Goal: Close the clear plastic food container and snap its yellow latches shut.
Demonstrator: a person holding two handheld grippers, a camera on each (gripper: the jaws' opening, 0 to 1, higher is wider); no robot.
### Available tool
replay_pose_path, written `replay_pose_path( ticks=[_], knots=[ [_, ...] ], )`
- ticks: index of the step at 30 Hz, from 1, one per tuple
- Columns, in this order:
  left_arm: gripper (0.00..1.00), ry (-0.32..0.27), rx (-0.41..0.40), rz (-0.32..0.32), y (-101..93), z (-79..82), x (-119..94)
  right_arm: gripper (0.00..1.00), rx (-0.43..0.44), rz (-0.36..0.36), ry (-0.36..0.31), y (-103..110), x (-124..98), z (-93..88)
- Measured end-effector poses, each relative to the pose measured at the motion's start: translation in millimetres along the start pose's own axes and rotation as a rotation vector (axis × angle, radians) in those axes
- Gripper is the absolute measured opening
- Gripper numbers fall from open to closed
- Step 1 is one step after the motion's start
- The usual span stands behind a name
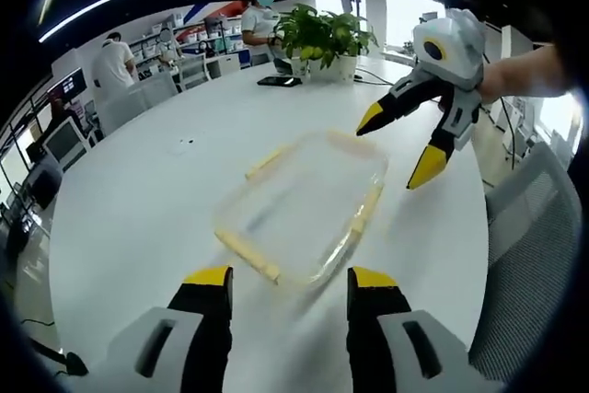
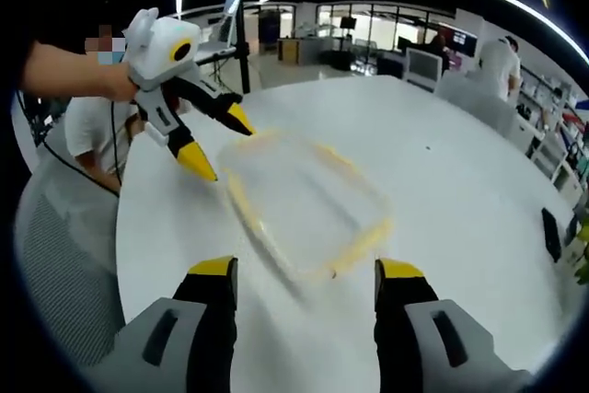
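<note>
With the clear container (image 1: 304,209) lying mid-desk, its yellow latches (image 1: 365,211) seemingly unsnapped, both the left gripper (image 1: 287,284) and right gripper (image 2: 304,273) hover nearby, jaws spread and holding nothing, so the next move likely means pressing a latch down.

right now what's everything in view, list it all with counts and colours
food container: 1, clear with yellow latches, blurred, middle of the table between the two grippers
table: 1, white, round-edged, under the container
potted plant: 1, green in a white pot, far edge of the table in the left gripper view
dark flat device: 1, black, on the table beside the plant
mesh chair: 1, grey, at the table's edge
people: several, in the background by shelves and desks
left gripper: 1, grey and black, yellow-tipped fingers apart, near the container
right gripper: 1, same colours, fingers apart, opposite side of the container
</note>
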State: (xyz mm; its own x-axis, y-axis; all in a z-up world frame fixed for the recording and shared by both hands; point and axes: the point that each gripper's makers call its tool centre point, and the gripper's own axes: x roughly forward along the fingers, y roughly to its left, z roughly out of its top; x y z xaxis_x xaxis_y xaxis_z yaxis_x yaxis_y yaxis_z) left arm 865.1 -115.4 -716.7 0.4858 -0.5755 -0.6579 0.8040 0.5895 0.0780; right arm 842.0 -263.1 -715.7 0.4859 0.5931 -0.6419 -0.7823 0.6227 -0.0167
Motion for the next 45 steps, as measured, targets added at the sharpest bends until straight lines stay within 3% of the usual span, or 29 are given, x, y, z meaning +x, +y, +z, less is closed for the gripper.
replay_pose_path(
  ticks=[9, 14, 21, 30, 45],
  knots=[
    [0.55, -0.062, -0.056, 0.035, -6.8, 1.7, -28, 0.66, 0.042, -0.047, -0.077, 8, -27, 1.0],
    [0.63, -0.142, -0.11, 0.064, -10.5, 9.5, -48, 0.72, 0.061, -0.058, -0.136, 18, -47, 0.4],
    [0.67, -0.183, -0.093, 0.075, -22.5, 9.8, -66, 0.78, 0.077, -0.087, -0.162, 28, -66, -9.7],
    [0.77, -0.217, -0.106, 0.093, -44.3, 1.5, -86, 0.89, 0.078, -0.128, -0.205, 39, -91, -16.7],
    [0.96, -0.236, -0.162, 0.124, -63.9, -22.9, -115, 0.99, 0.107, -0.165, -0.209, 57, -116, -38.2]
  ],
)
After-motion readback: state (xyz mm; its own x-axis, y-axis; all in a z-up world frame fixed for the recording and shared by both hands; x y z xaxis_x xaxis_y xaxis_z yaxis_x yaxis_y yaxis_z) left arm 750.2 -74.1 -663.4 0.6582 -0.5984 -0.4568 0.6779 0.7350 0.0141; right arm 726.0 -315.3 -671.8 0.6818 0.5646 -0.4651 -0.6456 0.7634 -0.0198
